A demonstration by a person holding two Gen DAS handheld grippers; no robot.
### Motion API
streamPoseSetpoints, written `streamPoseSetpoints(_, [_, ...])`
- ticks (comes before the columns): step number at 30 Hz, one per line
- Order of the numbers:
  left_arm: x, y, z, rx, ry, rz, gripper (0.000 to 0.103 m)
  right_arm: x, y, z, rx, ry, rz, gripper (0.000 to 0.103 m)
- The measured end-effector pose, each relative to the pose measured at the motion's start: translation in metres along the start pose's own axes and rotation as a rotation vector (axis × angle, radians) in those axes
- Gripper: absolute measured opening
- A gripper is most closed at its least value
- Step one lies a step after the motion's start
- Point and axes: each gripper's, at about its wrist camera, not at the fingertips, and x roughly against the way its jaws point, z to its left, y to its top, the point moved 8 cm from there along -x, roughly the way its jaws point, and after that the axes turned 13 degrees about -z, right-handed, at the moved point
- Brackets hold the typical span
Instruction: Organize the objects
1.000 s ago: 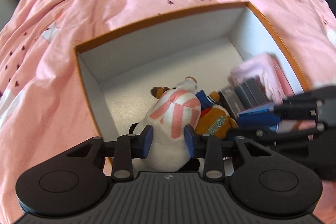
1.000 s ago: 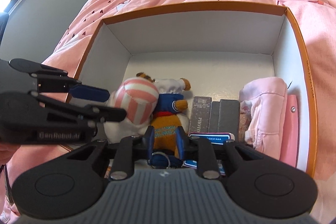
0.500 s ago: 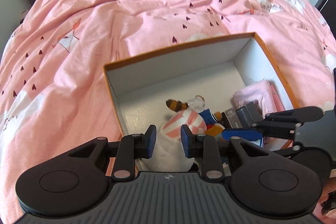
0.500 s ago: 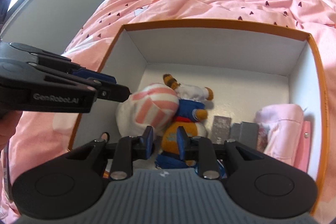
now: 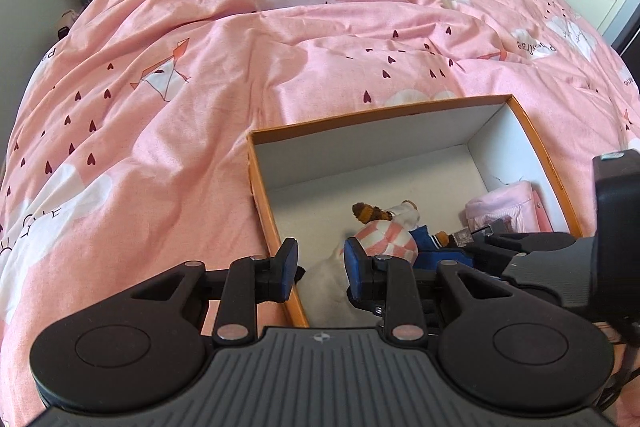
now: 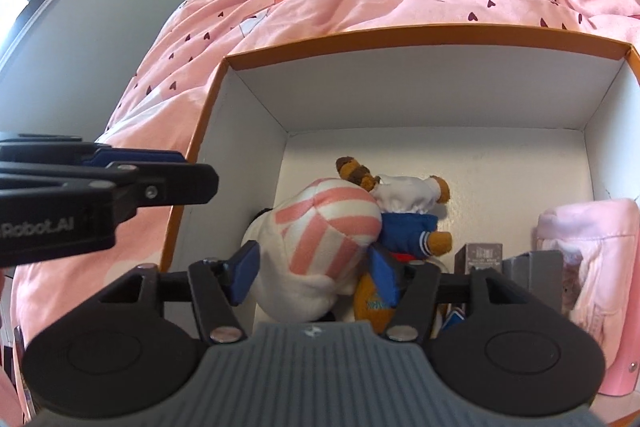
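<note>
**Plush toys packed into one end of an orange-rimmed box as both grippers stand clear**

Plush toys lie together on the white floor of an open cardboard box (image 6: pixel 400 35) with an orange rim. The box sits on a pink duvet (image 5: pixel 240 67) printed with small hearts and clouds. A white plush with a pink-striped head (image 6: pixel 320 239) fills the box's near left corner. A brown bear in a blue jacket (image 6: pixel 404 231) is pressed against its right side. Further along the box's near wall stand small dark cartons (image 6: pixel 484 255). A pink fabric pouch (image 6: pixel 592 251) is tucked against the box's right wall. The far half of the box is bare, which suggests things are being packed tightly at one end to leave room.

The right gripper (image 6: pixel 314 263) hovers above the box's near wall, pointing down at the striped plush. Its jaws have just been opening and now stand wide, one on each side of the plush without squeezing it. This reads as a release once the toy was settled in its corner.

The left gripper (image 5: pixel 318 259) hangs over the box's left wall, near its front corner. Its jaws have just been closing and stand narrow, with nothing gripped between them; only the wall's edge and the white plush show beyond the gap. It looks to be out of the way, not working.
</note>
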Motion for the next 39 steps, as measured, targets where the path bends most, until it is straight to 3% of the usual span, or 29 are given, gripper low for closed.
streamPoseSetpoints(2, [0.0, 0.001, 0.003, 0.011, -0.003, -0.005, 0.032, -0.007, -0.001, 0.001, -0.002, -0.021, 0.001, 0.068])
streamPoseSetpoints(7, [0.001, 0.002, 0.006, 0.024, -0.03, -0.013, 0.032, -0.006, 0.005, 0.006, 0.04, -0.004, 0.008, 0.058])
streamPoseSetpoints(11, [-0.001, 0.002, 0.006, 0.025, -0.051, -0.008, 0.032, 0.006, 0.013, 0.013, 0.168, 0.027, 0.075, 0.053])
streamPoseSetpoints(16, [-0.002, 0.003, 0.007, 0.027, -0.054, -0.01, 0.032, 0.014, 0.012, 0.031, 0.314, 0.152, 0.245, 0.052])
streamPoseSetpoints(22, [-0.002, 0.003, 0.005, 0.02, -0.06, -0.008, 0.032, -0.011, -0.004, 0.034, 0.395, 0.15, 0.324, 0.053])
streamPoseSetpoints(26, [-0.005, 0.001, 0.004, 0.019, -0.063, -0.004, 0.032, -0.018, -0.004, 0.034, 0.401, 0.158, 0.272, 0.055])
streamPoseSetpoints(32, [-0.003, 0.005, -0.005, -0.001, -0.082, -0.03, 0.032, -0.005, -0.003, 0.036, 0.555, 0.104, 0.151, 0.06])
streamPoseSetpoints(36, [-0.003, 0.005, -0.014, -0.028, -0.101, -0.031, 0.032, 0.012, 0.012, 0.029, 0.497, 0.132, 0.117, 0.06])
streamPoseSetpoints(39, [-0.006, 0.003, -0.021, -0.054, -0.106, -0.024, 0.032, 0.023, 0.023, 0.016, 0.488, 0.106, 0.101, 0.058])
